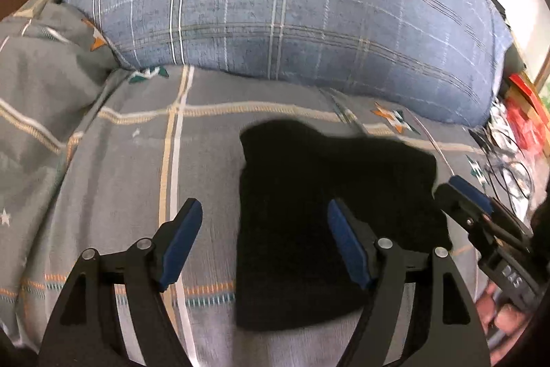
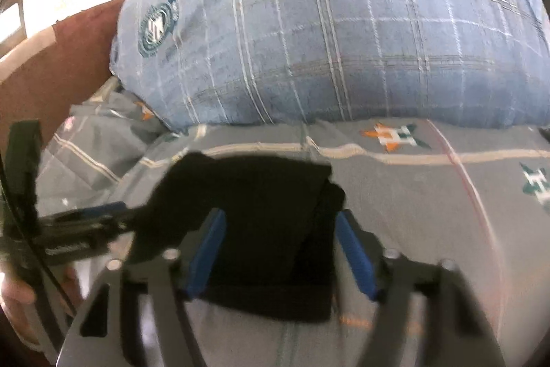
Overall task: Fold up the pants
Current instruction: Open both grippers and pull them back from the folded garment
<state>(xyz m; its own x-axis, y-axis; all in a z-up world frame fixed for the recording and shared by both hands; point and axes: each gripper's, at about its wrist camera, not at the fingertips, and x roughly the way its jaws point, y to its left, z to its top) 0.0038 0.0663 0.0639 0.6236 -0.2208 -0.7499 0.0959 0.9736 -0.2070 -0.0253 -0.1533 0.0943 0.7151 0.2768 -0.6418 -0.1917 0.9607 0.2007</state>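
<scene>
Lying folded: pants (image 1: 330, 212) on bedsheet (image 1: 137, 160)

Both wrist views close above shared pants (image 1: 330, 219), right perhaps nearer.

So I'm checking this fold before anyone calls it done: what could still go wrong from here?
The black pants lie in a compact bundle on the grey bedspread, but the top layer looks offset in the right wrist view, so it may slip open. Both tools are open over the cloth; the right tool straddles the bundle edge and a finger could snag a layer when lifted. The left tool sits half off the pants, so a grab there might catch bedspread.
</scene>
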